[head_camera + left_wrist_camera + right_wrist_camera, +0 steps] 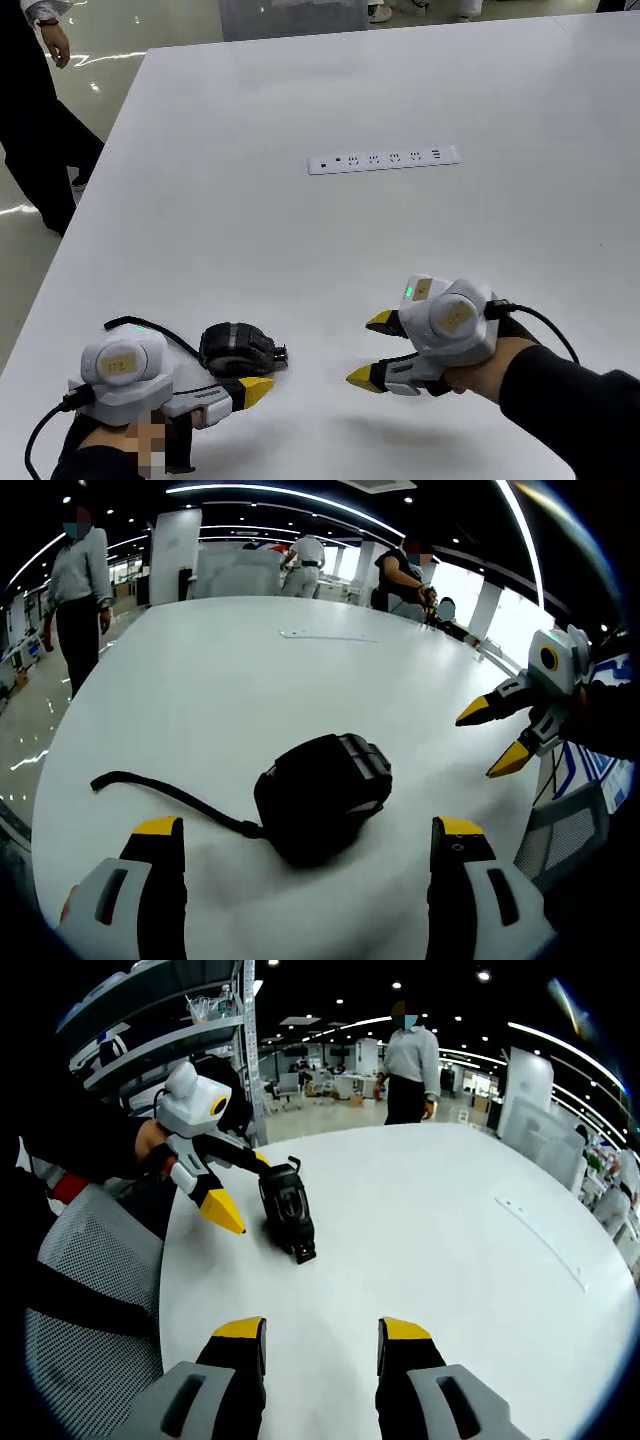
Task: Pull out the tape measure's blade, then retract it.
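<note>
Tape measure (pixel 238 349) lies on the white bench (pixel 300 240) close to its near edge, toward the near left corner, with a black wrist strap (pixel 160 790) trailing off toward the left edge. Only the blade's end hook pokes out of the case, on the side facing your right gripper (pixel 370 349). Your left gripper (pixel 262 372) is released, its yellow-tipped jaws spread wide to either side of the case, and I can't tell whether either one touches it. Your right gripper is also released, grasping nothing, and sits apart from the tape measure along the near edge. A power strip (pixel 383 159) lies toward the bench's middle.
</note>
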### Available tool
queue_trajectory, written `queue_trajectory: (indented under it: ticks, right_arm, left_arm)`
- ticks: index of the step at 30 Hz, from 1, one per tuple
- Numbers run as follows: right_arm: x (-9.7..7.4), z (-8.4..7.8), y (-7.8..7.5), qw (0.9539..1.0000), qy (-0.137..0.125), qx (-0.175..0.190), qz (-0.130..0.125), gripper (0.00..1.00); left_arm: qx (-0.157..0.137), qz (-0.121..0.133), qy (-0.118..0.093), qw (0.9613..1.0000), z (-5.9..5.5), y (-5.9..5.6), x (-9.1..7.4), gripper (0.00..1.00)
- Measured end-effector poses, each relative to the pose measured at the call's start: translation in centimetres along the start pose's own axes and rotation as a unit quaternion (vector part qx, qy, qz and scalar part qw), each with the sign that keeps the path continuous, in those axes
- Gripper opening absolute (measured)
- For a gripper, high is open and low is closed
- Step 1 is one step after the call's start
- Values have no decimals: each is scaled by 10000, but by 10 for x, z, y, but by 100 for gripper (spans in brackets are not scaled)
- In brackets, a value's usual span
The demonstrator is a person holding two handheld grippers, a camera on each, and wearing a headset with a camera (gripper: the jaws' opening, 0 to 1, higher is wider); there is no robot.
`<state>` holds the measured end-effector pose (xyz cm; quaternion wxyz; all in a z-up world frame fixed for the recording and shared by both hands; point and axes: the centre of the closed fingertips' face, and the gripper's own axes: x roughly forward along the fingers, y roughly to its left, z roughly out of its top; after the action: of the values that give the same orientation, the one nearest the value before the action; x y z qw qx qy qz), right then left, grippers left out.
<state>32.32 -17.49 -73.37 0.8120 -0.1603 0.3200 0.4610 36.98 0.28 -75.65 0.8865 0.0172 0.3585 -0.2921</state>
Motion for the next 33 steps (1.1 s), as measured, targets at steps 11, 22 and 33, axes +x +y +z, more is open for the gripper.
queue_trajectory:
  ticks: [11,22,33]
  right_arm:
    - [-47,-42,-7,9978,29,535,-391,50]
    - [-98,-74,-19,9953,205,540,-777,62]
    - [-136,-103,-35,9886,128,1018,-1105,75]
  left_arm:
    - [130,-407,-349,9985,11,-2,-31,99]
    - [277,-498,-168,9982,-2,3,-52,99]
    - [427,-563,-34,9975,-8,10,-67,99]
